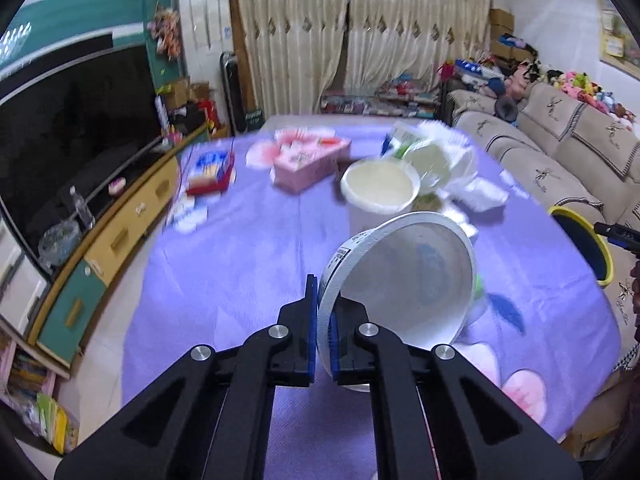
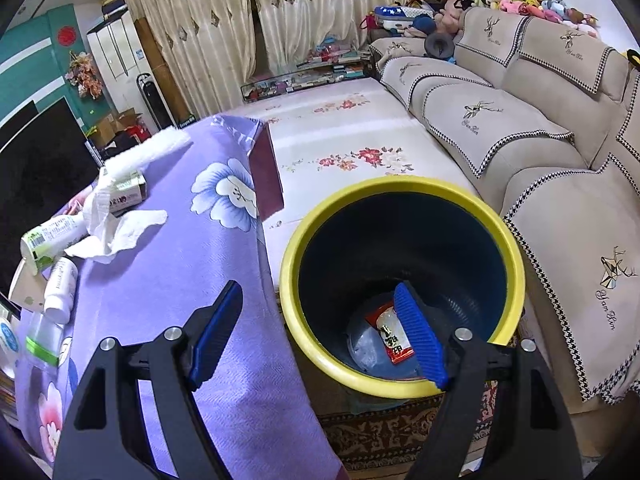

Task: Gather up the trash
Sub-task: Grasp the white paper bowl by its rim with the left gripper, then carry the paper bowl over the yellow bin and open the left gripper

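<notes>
My left gripper is shut on the rim of a white paper bowl, which hangs tilted above the purple floral tablecloth. Behind it stand another white cup, a pale green cup and crumpled white paper. My right gripper is open with nothing between its fingers. It hovers over the edge between the table and a yellow-rimmed dark bin, whose rim also shows in the left wrist view, bin. A red wrapper lies at the bin's bottom.
A pink box and a red-and-blue pack lie at the table's far side. Crumpled tissue, a green-labelled tube and a white bottle lie on the table. A beige sofa runs behind the bin. A television stands at the left.
</notes>
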